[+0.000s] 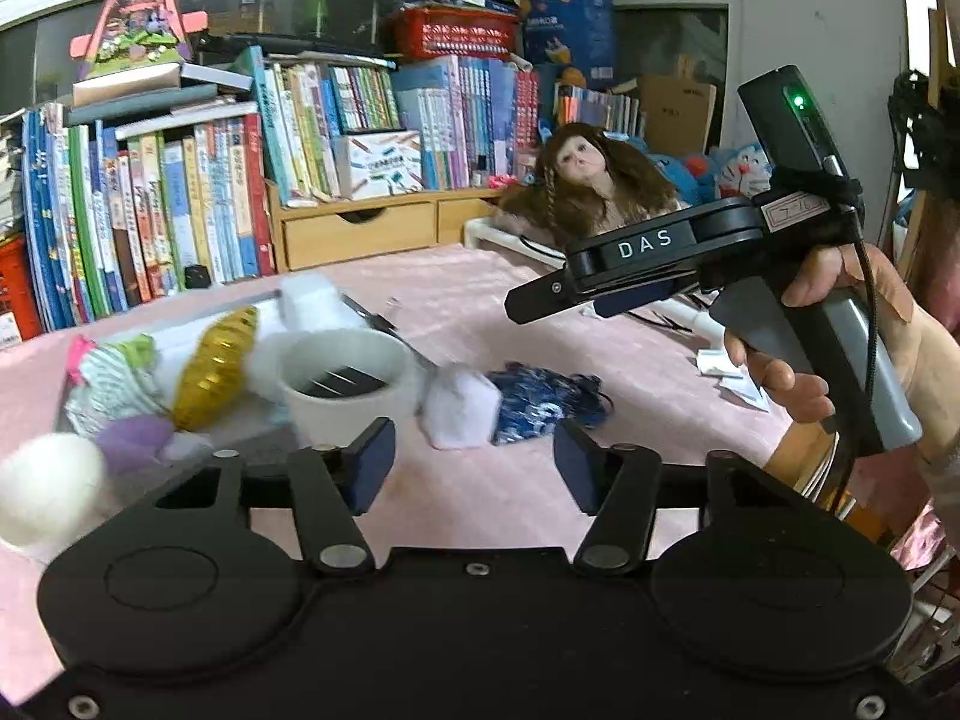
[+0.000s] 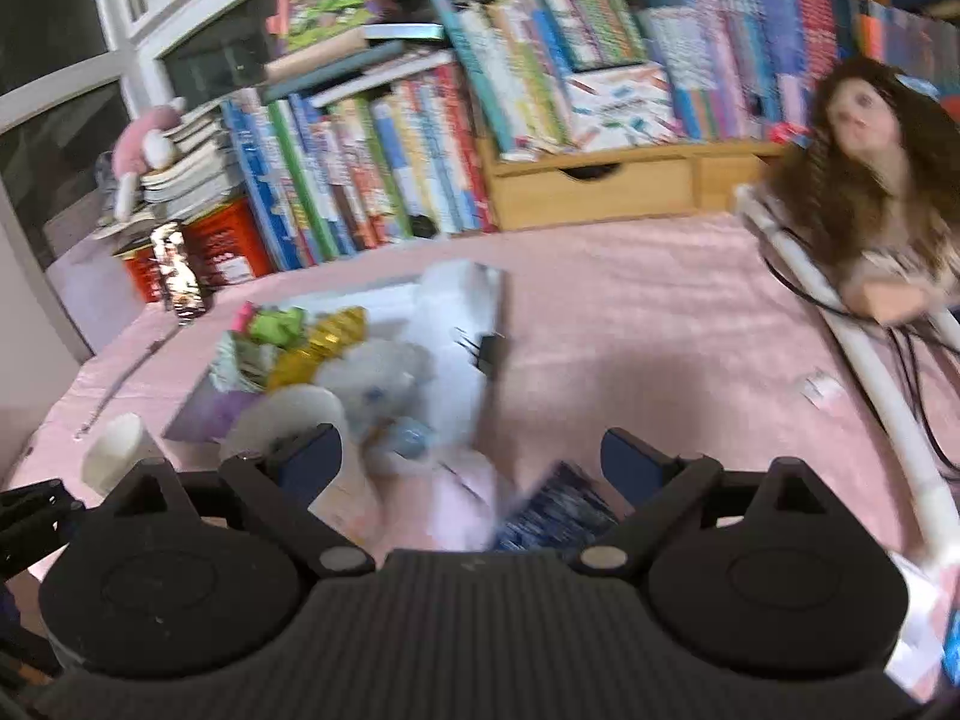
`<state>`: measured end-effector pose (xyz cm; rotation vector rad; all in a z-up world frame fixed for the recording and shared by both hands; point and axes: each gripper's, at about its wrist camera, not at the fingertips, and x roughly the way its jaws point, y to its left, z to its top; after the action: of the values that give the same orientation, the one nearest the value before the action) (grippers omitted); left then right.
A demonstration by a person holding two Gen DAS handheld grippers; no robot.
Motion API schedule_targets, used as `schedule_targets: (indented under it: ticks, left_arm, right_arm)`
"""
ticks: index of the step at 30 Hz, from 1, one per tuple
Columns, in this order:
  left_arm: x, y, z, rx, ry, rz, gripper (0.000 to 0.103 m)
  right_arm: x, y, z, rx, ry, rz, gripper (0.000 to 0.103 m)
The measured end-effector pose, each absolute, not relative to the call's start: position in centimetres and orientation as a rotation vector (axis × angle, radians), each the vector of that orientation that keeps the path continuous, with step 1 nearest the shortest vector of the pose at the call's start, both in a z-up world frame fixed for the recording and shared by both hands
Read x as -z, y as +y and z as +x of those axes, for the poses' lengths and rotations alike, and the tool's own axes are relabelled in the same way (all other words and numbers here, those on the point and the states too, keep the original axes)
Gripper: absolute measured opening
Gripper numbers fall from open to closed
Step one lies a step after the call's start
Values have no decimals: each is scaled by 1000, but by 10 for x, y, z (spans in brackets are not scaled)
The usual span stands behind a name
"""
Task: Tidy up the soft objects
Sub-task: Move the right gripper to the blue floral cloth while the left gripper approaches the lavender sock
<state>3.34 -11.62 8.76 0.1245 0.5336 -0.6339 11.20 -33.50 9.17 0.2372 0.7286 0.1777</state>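
Observation:
A white fluffy piece lies on the pink cloth, next to a dark blue shiny pouch. Left of them a white cup stands by a flat tray holding a gold ball, a striped green-pink soft toy, a purple piece and white fluff. A white ball is at the near left. My left gripper is open and empty just in front of the fluffy piece. My right gripper is open and empty above the cup and blue pouch; its body also shows in the left wrist view.
Rows of books and a wooden drawer unit line the back edge. A doll head with brown hair lies at the back right on a white rack with black cables. Paper scraps lie at the right.

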Motion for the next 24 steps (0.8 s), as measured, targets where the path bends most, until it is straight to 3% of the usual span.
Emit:
schedule_targets:
  ticks: [4,12,24]
  left_arm:
    - [-70,-146,30,596,511,161,46]
    - [-41,-186,53,414,457,125,42]
    - [-21,-201,93,294,481,-4,42]
  right_arm:
    - [-73,-357,108,-164,766,318,96]
    - [-48,-382,104,-156,813,472,82]
    - [-33,-391,106,-82,773,524,80]
